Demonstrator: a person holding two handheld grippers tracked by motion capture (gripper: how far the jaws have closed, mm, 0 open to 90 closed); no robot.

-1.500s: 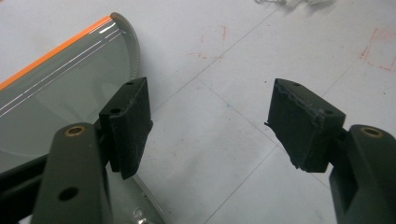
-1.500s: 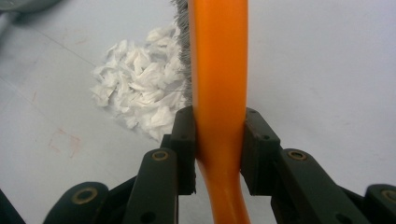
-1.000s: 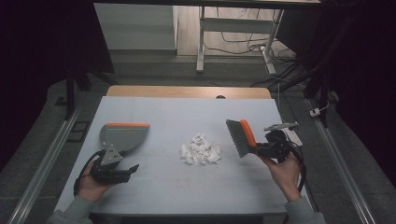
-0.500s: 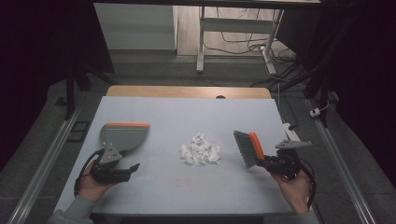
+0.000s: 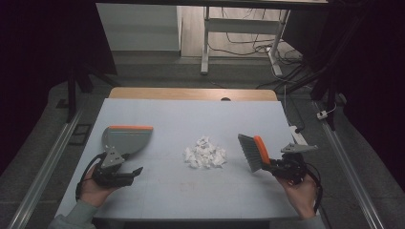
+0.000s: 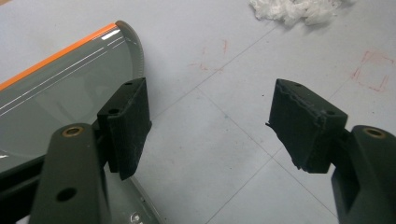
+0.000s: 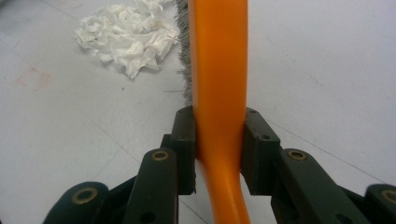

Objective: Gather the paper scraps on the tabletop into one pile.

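While my right gripper (image 5: 268,164) is clenched on the orange plastic handle of the grey-bristled hand brush (image 5: 253,151), I can see in the right gripper view that both black jaws press flat against the handle's two sides, with the orange stem (image 7: 218,84) running straight up between them. From the high view the brush sits low over the right part of the pale blue-grey table (image 5: 191,119), bristles turned toward the middle, near the heap but apart from it. That heap, a small pile of crumpled white paper scraps (image 5: 204,152), lies at about the centre of the table, between the brush and the dustpan. In the right gripper view the scraps (image 7: 125,35) lie just left of the bristles.

On the left side my left gripper (image 5: 133,171) is released: in the left gripper view its two jaws stand wide apart with bare table between them, holding nothing. Just beside its left jaw lies the grey plastic dustpan with an orange lip (image 6: 60,88), flat on the table. In the high view the dustpan (image 5: 125,139) rests just beyond that gripper, its orange edge on the far side, well apart from the paper. Faint red marks show on the table surface near the scraps.
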